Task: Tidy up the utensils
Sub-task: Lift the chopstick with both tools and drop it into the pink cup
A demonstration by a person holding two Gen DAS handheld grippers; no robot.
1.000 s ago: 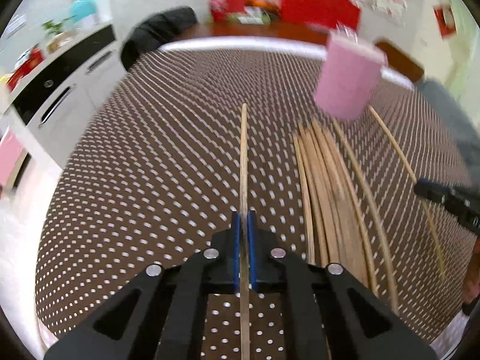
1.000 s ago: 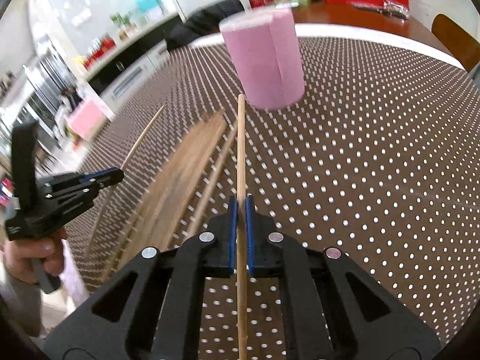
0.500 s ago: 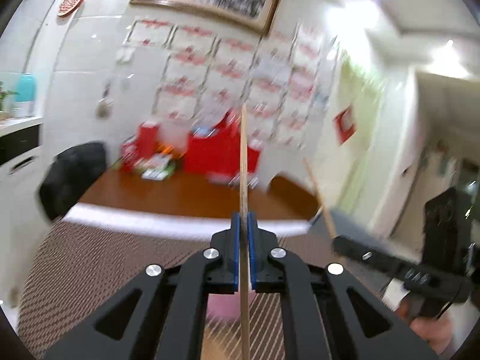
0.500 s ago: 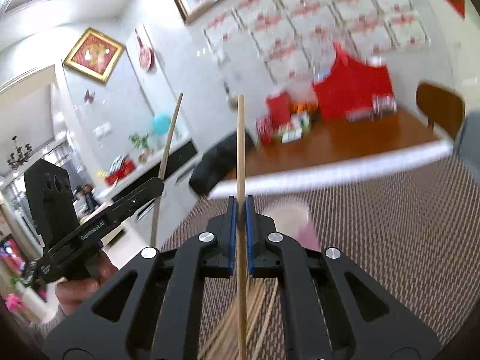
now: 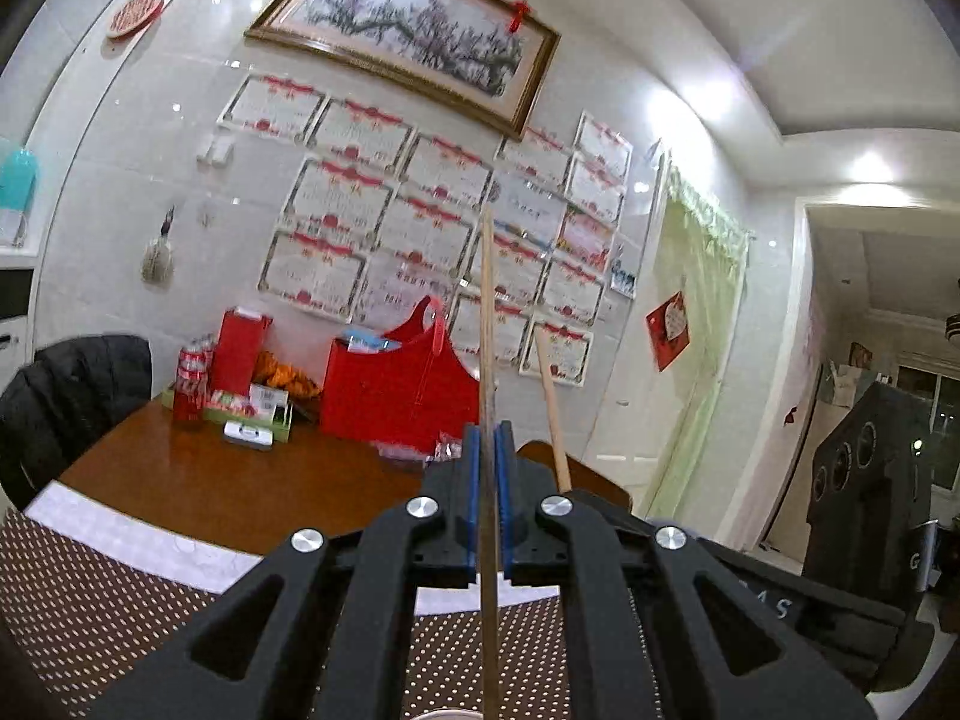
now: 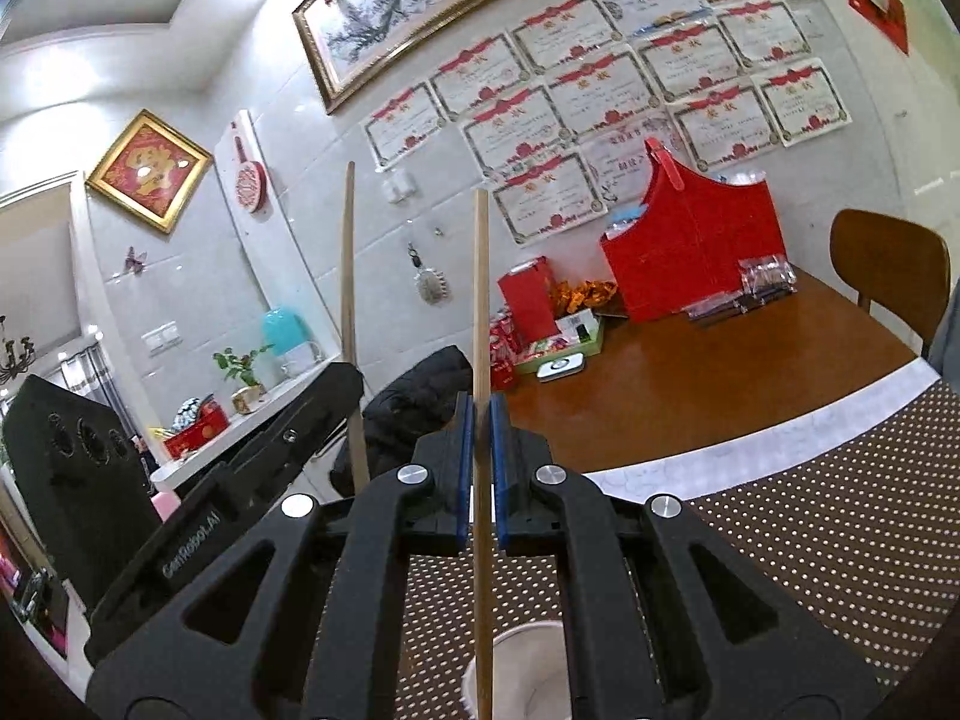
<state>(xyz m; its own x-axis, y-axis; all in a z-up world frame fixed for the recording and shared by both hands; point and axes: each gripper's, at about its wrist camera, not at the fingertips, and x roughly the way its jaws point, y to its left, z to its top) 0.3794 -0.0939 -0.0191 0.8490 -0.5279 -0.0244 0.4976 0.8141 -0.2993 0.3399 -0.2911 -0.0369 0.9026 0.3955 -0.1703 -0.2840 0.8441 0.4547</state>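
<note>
Two grippers, left (image 5: 489,450) and right (image 6: 480,420), each clamped on an upright chopstick (image 5: 487,312) (image 6: 480,276), dotted mat (image 6: 840,510), certificate wall (image 5: 420,210) far.

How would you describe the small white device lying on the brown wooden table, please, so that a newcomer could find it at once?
Start at the large red gift bag on the brown wooden table against the certificate-covered wall. Left of it, in the right wrist view, sits a green tray of snack packets. The small white device lies flat just in front of that tray: the only white, rounded, dark-centred item among red and green packaging.
</note>
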